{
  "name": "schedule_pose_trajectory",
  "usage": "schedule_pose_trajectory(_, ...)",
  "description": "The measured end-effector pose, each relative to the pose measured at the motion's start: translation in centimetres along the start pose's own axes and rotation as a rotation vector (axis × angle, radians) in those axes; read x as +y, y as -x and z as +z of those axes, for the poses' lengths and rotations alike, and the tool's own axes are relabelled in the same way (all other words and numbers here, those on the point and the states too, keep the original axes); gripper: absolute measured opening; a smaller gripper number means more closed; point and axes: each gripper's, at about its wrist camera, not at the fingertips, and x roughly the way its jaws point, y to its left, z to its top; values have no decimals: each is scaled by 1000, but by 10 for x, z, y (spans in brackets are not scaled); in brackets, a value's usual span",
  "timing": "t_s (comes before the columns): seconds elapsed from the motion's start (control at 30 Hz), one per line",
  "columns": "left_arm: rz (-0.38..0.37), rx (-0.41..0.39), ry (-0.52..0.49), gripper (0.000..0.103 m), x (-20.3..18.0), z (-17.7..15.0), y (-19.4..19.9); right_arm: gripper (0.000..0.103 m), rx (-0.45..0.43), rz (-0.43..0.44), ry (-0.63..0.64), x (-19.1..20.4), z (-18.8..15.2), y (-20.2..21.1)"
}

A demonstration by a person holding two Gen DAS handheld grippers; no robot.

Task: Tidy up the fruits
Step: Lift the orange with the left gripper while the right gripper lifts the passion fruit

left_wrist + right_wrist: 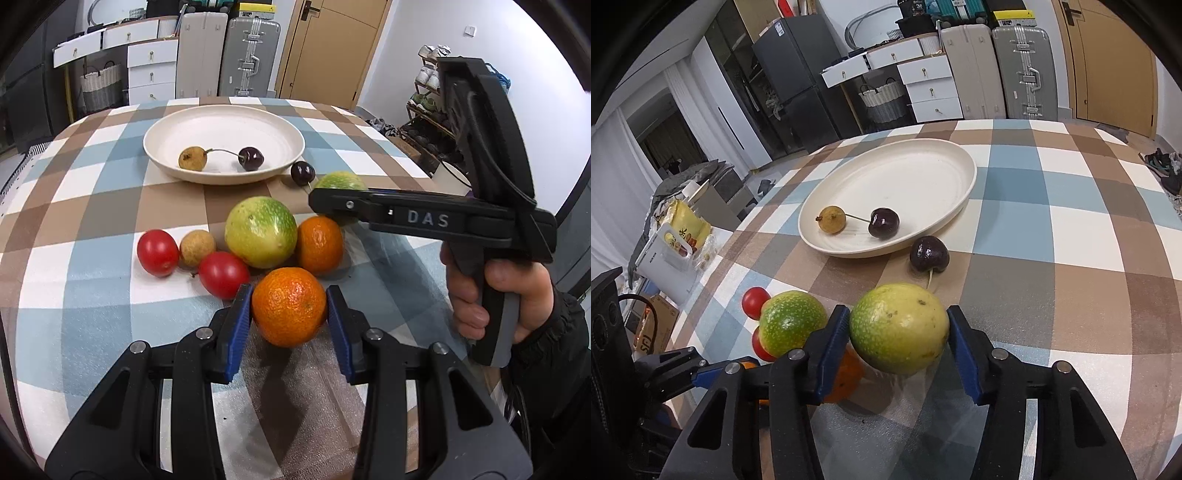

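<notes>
The left tool is clamped on a round orange mandarin at the near edge of the fruit cluster on the checked-cloth worktop. The right tool has its blue pads against a yellow-green speckled round fruit, though the right-hand pad looks only just touching. The shallow cream plate further back already holds a brown longan and a dark cherry. Both fruits are smooth and round, so a lift with light or off-centre pressure could squirt one out, sending it rolling into the red cherry tomatoes or off the edge.
</notes>
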Motion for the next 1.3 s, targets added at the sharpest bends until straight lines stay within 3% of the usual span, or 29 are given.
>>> schedule_pose_trajectory(0.77,36,-108,5,37,4,27,27,54,-82,13,46,15,-2,48)
schedule_pose_trajectory(1.3,74,-185,-14,37,10,59,40,54,-146,30,50,25,17,71)
